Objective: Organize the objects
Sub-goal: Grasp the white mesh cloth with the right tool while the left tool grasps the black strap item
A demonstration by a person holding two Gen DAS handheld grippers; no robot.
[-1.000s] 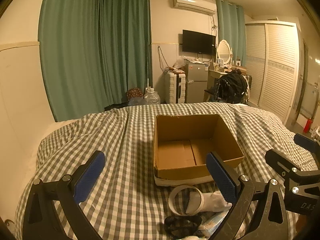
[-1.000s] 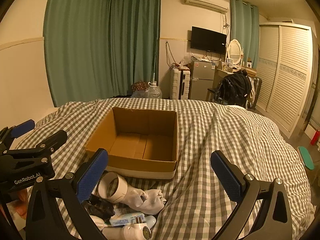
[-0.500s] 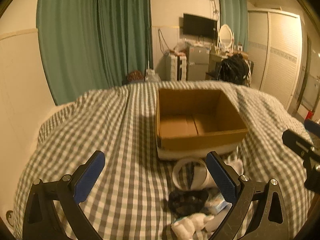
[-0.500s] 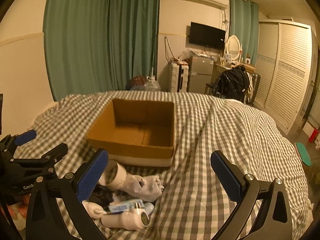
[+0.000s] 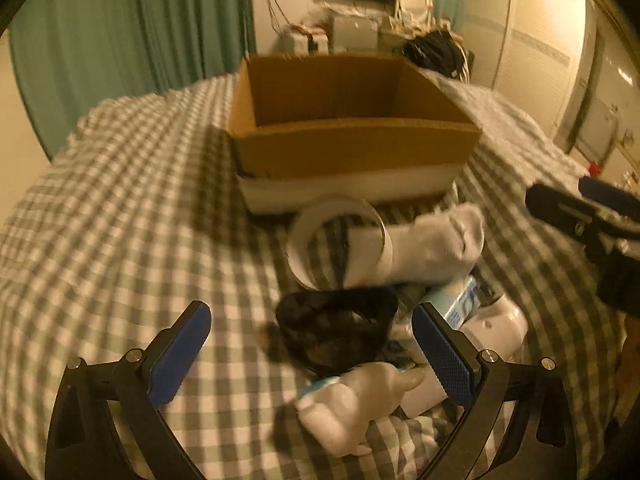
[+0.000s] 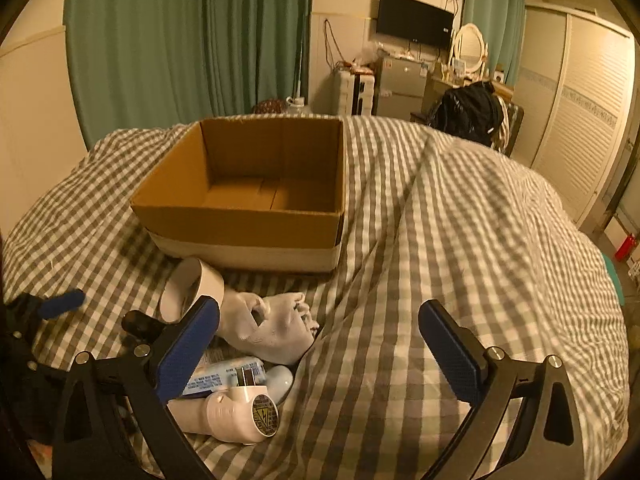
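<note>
An open, empty cardboard box (image 5: 352, 148) (image 6: 248, 220) stands on the checked bedspread. In front of it lies a pile: a white tape roll (image 5: 320, 240) (image 6: 188, 288), a white sock (image 5: 432, 248) (image 6: 272, 328), a black eyeglass-like item (image 5: 336, 328), a blue-white tube (image 5: 460, 300) (image 6: 224, 376), a white plug adapter (image 6: 240, 416) and a small white figure (image 5: 356, 404). My left gripper (image 5: 312, 356) is open, low over the black item and figure. My right gripper (image 6: 320, 352) is open, with the pile at its left finger.
The bedspread (image 6: 460, 240) slopes away to the right. Behind the bed are green curtains (image 6: 180, 48), a small fridge (image 6: 400, 88), a chair with a black bag (image 6: 472, 112) and a white wardrobe (image 6: 580, 100).
My left gripper has dropped and moved forward onto the pile, which now fills its lower view. My right gripper has also lowered and come closer to the pile. Both stay open.
</note>
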